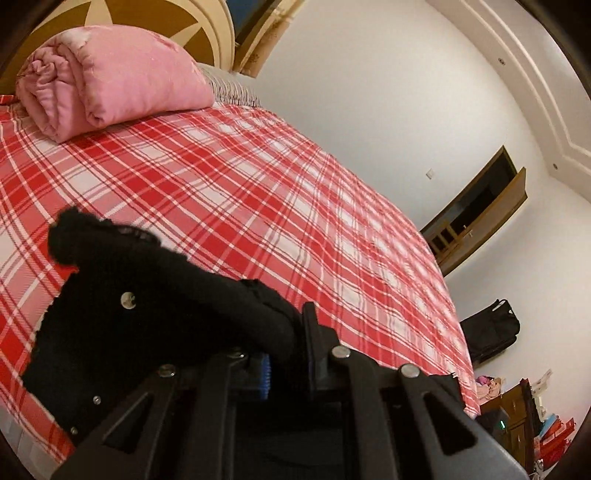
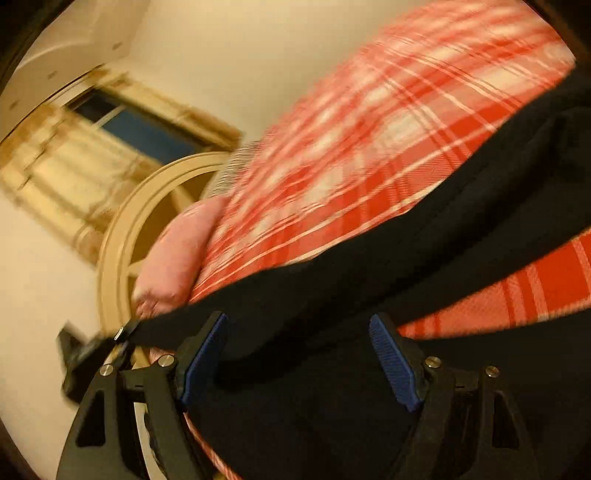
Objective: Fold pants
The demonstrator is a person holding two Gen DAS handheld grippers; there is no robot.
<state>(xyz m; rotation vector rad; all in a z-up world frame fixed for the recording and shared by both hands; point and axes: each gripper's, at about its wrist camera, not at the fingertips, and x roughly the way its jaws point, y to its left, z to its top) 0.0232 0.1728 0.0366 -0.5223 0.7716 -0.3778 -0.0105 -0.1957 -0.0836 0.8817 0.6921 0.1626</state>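
Gripping a thick bunch of the black pants (image 1: 147,314), the left gripper (image 1: 286,354) has its jaws clamped tight on the fabric; a blue pad shows just behind the fold. The pants hang and spread to the left of it, over the near-left part of the bed (image 1: 258,192), their ragged edge lying against the red plaid sheet. Two metal snaps show on the cloth.

The right gripper (image 2: 295,354) has its jaws spread wide, blue pads (image 2: 393,363) apart, with black pants (image 2: 406,240) lying between and under them, not pinched. A band of the pants runs diagonally across the sheet; that view is motion-blurred.

Open room: bare plaid sheet stretches from the pants to the far bed edge. A rolled pink quilt (image 1: 114,77) sits at the headboard (image 1: 110,14) end, well apart from the pants. A dark suitcase (image 1: 491,328) stands beyond the far edge.
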